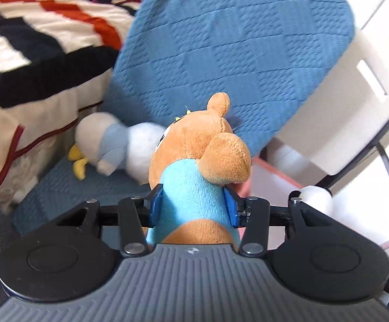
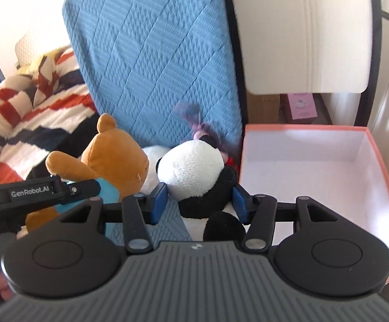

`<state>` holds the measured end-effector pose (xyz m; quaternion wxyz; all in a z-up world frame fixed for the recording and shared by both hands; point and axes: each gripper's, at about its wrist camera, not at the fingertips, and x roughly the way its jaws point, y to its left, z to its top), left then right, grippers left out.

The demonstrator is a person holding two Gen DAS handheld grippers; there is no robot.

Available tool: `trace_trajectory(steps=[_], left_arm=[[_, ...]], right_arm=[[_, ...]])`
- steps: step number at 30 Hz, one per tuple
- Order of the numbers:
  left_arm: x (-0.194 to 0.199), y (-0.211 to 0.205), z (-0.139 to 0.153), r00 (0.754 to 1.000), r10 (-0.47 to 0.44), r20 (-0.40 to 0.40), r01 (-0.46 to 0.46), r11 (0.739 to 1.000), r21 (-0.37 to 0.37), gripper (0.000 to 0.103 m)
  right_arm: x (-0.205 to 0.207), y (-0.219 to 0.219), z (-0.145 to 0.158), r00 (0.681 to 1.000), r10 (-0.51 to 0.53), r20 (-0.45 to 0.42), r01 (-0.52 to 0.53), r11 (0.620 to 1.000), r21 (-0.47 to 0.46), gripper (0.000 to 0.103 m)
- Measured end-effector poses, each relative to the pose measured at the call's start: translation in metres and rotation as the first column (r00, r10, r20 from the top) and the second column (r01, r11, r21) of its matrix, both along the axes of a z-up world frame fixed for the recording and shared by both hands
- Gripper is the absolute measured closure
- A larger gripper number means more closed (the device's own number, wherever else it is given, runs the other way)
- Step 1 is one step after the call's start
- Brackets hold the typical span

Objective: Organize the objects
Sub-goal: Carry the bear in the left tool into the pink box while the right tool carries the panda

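Note:
My left gripper (image 1: 193,204) is shut on a brown plush bear (image 1: 202,145) in a light blue shirt, its blue pads pressing the shirt at the waist. The same bear (image 2: 114,150) shows at the left of the right wrist view, with the left gripper's black body beside it. My right gripper (image 2: 198,201) is shut on a black and white plush panda (image 2: 194,171), gripped around its body. An open pink box (image 2: 377,187) with a white inside stands just right of the panda. A white and pale blue plush duck (image 1: 114,142) lies on the blue cover below the bear.
A large blue quilted cushion (image 1: 234,40) stands upright behind the toys. A red, black and white striped blanket (image 1: 33,40) lies at the left. A white padded chair with a black frame (image 2: 301,32) is behind the box. A purple feathery toy (image 2: 197,126) pokes up behind the panda.

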<state>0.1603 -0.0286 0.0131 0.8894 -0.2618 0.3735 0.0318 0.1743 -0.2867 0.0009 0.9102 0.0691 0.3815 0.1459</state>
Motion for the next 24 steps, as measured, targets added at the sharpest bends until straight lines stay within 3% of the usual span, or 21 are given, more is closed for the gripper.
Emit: trace_trajectory(steps=[6,12,16,24], left_arm=[[0.018,-0.031,0.022,0.997,-0.054,0.059,0.054,0.999,0.002,0.050],[0.037,-0.071,0.022,0.991,-0.105,0.077,0.107,0.994,-0.015,0.050],[0.053,-0.105,0.005,0.984,-0.150,0.099,0.154,0.988,-0.030,0.050],[0.080,-0.162,-0.035,0.970,-0.232,0.066,0.235,0.971,-0.047,0.050]], right_arm=[[0.006,-0.031,0.012,0.999,-0.049,0.014,0.048,0.998,0.031,0.048],[0.015,-0.062,0.007,0.995,-0.100,0.020,0.099,0.995,0.025,0.048],[0.019,-0.086,-0.007,0.991,-0.136,0.014,0.136,0.991,0.011,0.048],[0.027,-0.134,-0.055,0.973,-0.225,-0.055,0.223,0.974,-0.031,0.048]])
